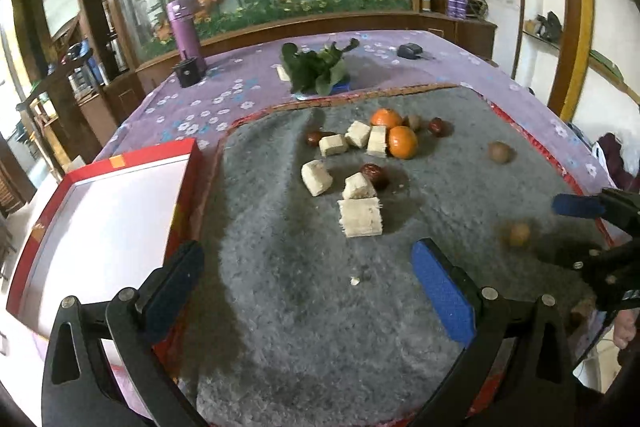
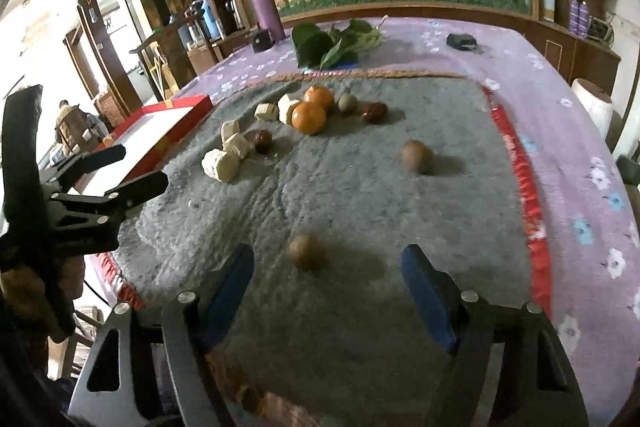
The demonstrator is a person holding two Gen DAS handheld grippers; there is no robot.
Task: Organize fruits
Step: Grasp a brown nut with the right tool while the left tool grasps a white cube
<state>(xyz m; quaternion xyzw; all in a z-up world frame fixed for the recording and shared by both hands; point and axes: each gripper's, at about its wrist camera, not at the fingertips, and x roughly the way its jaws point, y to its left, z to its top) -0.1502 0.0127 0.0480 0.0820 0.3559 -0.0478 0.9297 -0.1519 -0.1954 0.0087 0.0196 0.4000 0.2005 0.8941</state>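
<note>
On a grey fuzzy mat (image 1: 300, 267) lie two oranges (image 1: 402, 142) (image 2: 308, 117), several pale cake blocks (image 1: 360, 217) (image 2: 221, 165), dark red dates (image 1: 374, 174) (image 2: 263, 141) and brown nuts (image 1: 500, 151) (image 2: 416, 155). One blurred nut (image 2: 306, 251) (image 1: 519, 234) lies just ahead of my right gripper (image 2: 328, 285), which is open and empty. My left gripper (image 1: 308, 275) is open and empty over the mat's near left. A red box (image 1: 120, 163) (image 2: 188, 105) with a white inside stands at the mat's left.
The table has a purple flowered cloth (image 1: 208, 95). At the back stand a purple flask (image 1: 184, 27), a small black box (image 1: 187, 71), green leaves (image 1: 316, 67) and a black device (image 1: 410, 51). A glass cabinet with flowers is behind.
</note>
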